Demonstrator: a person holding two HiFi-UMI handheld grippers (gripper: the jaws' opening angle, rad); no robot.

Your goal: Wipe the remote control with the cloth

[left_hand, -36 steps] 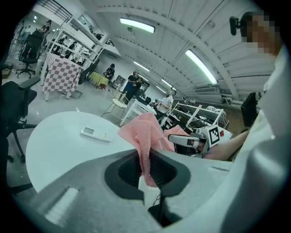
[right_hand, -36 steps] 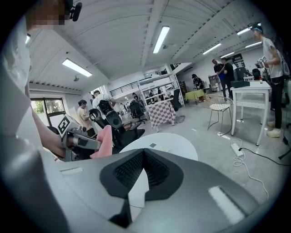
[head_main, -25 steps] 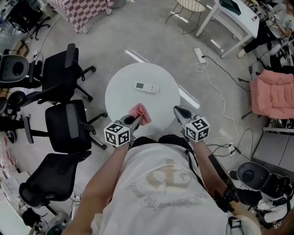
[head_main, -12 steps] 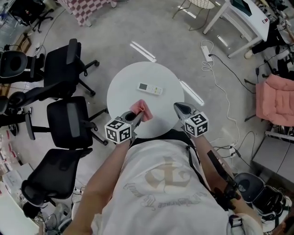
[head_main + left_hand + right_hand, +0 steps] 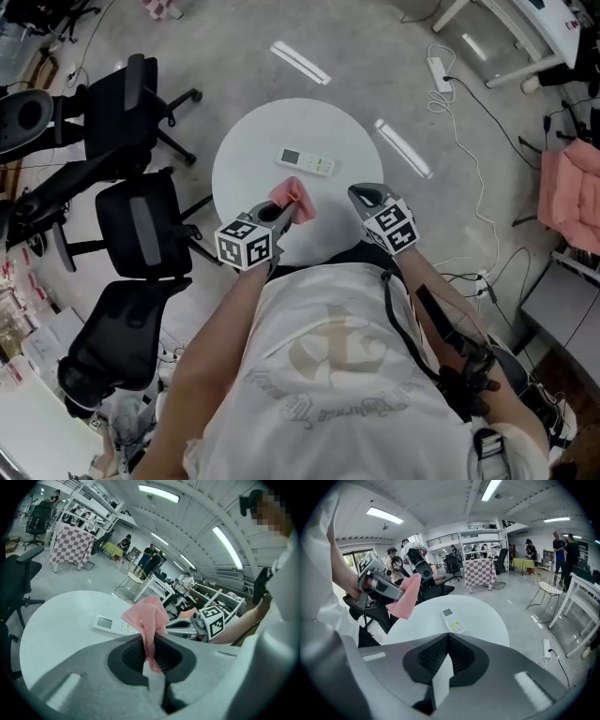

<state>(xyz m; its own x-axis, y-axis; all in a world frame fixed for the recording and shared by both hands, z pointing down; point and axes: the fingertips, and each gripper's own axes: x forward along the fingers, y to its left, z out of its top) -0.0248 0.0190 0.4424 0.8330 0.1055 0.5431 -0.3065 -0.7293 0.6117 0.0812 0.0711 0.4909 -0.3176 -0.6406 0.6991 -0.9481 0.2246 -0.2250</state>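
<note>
Cloth (image 5: 292, 196) hung pinched in left claw (image 5: 284, 216) above worktop (image 5: 246, 155), ready for wiping remote (image 5: 307, 161); right claw (image 5: 360, 193) closed empty, probably free to steady it.

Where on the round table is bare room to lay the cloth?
Bare table left of the remote control, toward the chairs, and right of it. Crowded near edge: left gripper with cloth, right gripper.
</note>
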